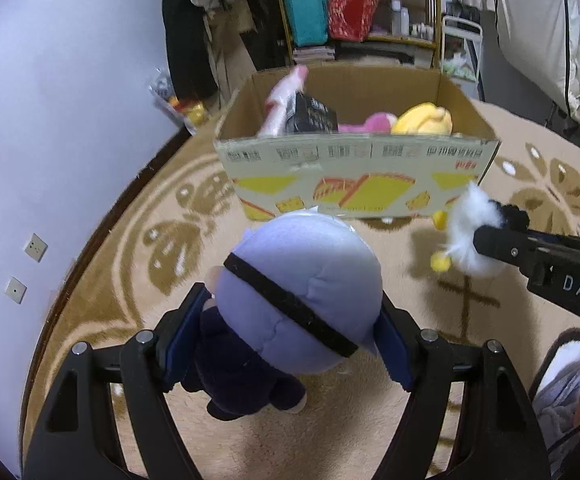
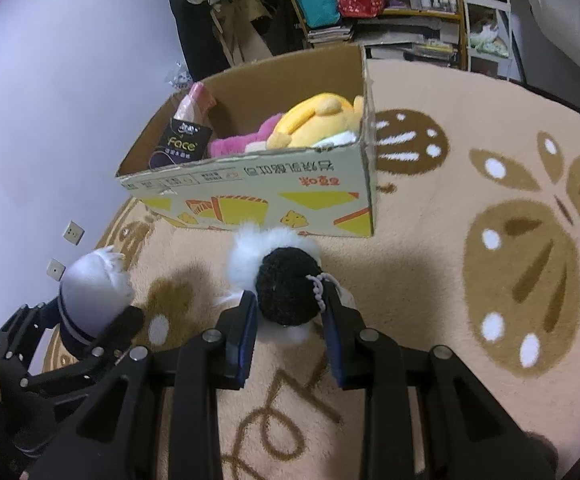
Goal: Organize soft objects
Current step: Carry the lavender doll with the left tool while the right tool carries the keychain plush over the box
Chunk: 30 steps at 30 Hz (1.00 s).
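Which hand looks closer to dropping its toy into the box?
Probably the right. Its fingers hold the black-and-white fluffy toy just before the cardboard box. The left fingers hold the purple doll a little farther back.

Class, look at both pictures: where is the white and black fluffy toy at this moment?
The white and black fluffy toy is clamped in the right gripper, above the rug, just short of the cardboard box; the left wrist view shows it at right.

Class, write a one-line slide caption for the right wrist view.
Right gripper holds a black-and-white plush before the cardboard box.
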Available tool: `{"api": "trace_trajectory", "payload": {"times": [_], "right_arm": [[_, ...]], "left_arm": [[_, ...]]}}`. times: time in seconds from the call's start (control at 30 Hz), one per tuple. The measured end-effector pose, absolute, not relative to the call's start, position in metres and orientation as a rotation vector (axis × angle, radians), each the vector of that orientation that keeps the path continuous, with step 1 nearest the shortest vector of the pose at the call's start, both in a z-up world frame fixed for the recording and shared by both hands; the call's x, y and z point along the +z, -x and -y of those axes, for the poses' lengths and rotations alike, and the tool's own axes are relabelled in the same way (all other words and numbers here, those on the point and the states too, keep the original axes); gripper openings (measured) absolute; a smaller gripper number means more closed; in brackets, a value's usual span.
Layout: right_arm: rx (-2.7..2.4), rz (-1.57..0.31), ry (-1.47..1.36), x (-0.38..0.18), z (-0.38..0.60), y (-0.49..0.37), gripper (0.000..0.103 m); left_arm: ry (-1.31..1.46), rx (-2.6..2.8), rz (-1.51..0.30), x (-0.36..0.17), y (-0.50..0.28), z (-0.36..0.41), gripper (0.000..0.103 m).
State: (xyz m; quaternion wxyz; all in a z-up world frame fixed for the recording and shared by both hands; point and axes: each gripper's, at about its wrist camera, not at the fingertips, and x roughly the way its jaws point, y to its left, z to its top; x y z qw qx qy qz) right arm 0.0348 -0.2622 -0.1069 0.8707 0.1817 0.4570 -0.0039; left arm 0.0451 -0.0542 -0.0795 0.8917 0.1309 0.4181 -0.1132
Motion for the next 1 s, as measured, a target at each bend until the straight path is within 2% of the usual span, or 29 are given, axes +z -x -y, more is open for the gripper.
{"api": "trace_trajectory", "payload": {"times": [0.5,1.0], "right_arm": [[-0.069,-0.767,-0.314,-0.046,0.265,-0.011,0.032],[-0.078,-0.709,-0.274,-0.033,0.265,-0.035,0.032]], "left_arm": [[-0.250,-0.200,-0.664,-0.021,-0.028,0.043,0.077],[-0.241,-0.175,-0.565,-0.004,-0.058,0.052,0.077]]}}
